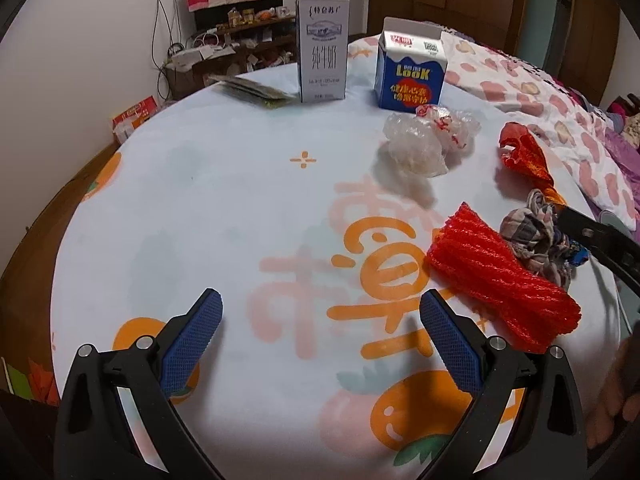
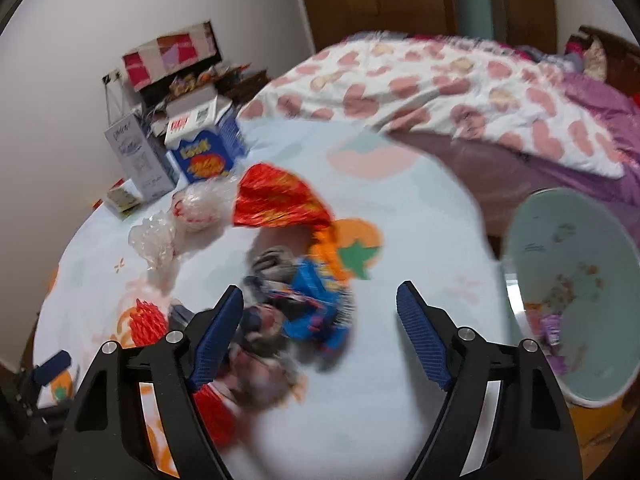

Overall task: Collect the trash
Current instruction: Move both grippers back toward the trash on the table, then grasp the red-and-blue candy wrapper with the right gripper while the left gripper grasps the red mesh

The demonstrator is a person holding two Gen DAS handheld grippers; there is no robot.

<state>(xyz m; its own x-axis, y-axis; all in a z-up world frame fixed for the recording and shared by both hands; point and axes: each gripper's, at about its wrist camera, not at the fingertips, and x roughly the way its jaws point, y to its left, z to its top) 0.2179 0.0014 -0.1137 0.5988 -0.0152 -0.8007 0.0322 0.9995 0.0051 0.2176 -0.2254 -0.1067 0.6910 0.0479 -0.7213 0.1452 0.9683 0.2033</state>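
Observation:
Trash lies on a round table [image 1: 224, 200]: a red foam net [image 1: 500, 280], a crumpled grey-blue wrapper [image 1: 536, 236], a red-orange foil wrapper [image 1: 528, 156] and clear plastic bags [image 1: 424, 140]. My left gripper [image 1: 320, 320] is open and empty, just left of the foam net. My right gripper [image 2: 320, 316] is open over the blurred blue wrapper [image 2: 316, 304], with its left finger [image 2: 216, 340] beside the crumpled wrapper [image 2: 260, 364]. The foil wrapper [image 2: 280, 200] lies beyond it. A pale bin [image 2: 576, 300] stands at the right table edge.
Two milk cartons, grey [image 1: 323, 50] and blue [image 1: 410, 68], stand at the far side with a flat packet [image 1: 252, 90]. A bed with a heart-print quilt [image 2: 460, 96] lies beyond the table. A cluttered shelf [image 1: 240, 32] stands by the wall.

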